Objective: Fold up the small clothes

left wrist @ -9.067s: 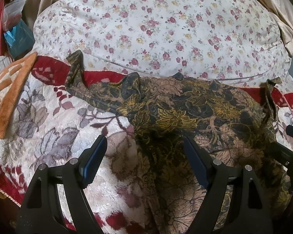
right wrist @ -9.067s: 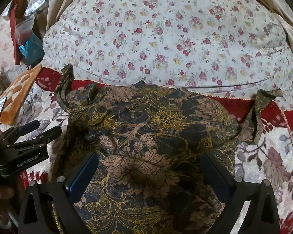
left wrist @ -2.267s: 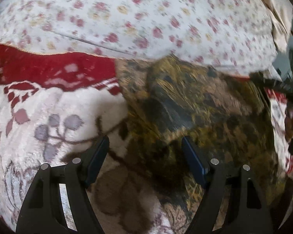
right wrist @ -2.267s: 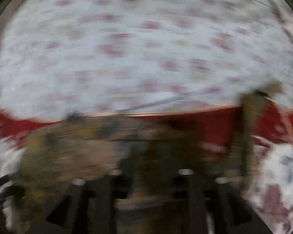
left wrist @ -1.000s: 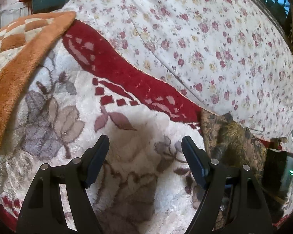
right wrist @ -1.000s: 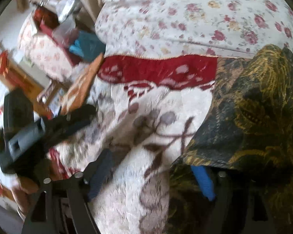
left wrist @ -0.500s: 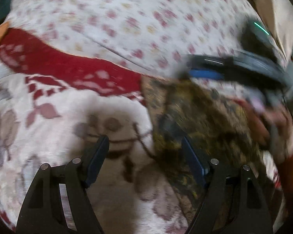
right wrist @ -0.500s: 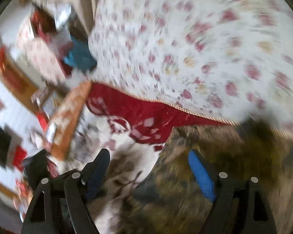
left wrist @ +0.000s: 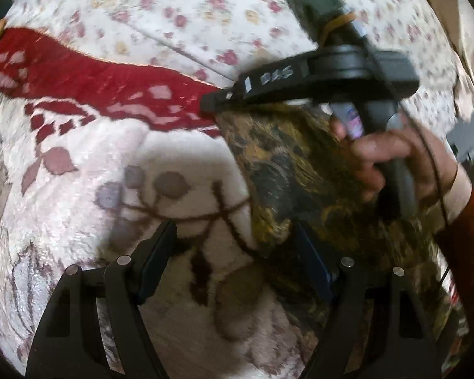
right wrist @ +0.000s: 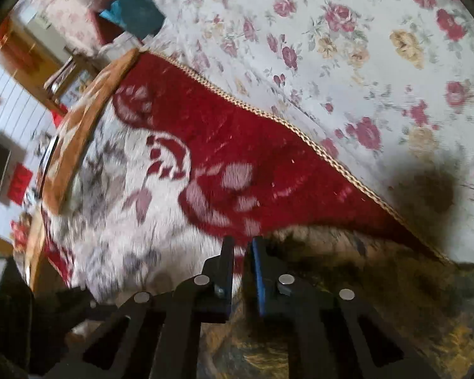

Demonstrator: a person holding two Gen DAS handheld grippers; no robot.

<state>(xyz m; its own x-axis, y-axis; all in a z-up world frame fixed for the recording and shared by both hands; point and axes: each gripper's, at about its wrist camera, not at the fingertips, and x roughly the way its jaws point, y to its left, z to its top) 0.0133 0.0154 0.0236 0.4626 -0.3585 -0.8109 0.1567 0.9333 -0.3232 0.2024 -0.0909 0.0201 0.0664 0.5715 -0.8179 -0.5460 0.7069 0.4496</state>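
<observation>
Right gripper (left wrist: 211, 104) at garment (left wrist: 287, 164) corner

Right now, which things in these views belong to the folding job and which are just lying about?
Job:
- dark floral garment
- left gripper, fingers wide apart
- right gripper, fingers nearly together at the garment's far corner

Lying about:
- red-and-white blanket under the garment
- rose-print bedding
- orange checked cushion
- teal item

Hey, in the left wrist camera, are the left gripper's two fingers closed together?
No, the left gripper has its two fingers spread wide, with blanket and the edge of the dark floral garment showing between them.
</observation>
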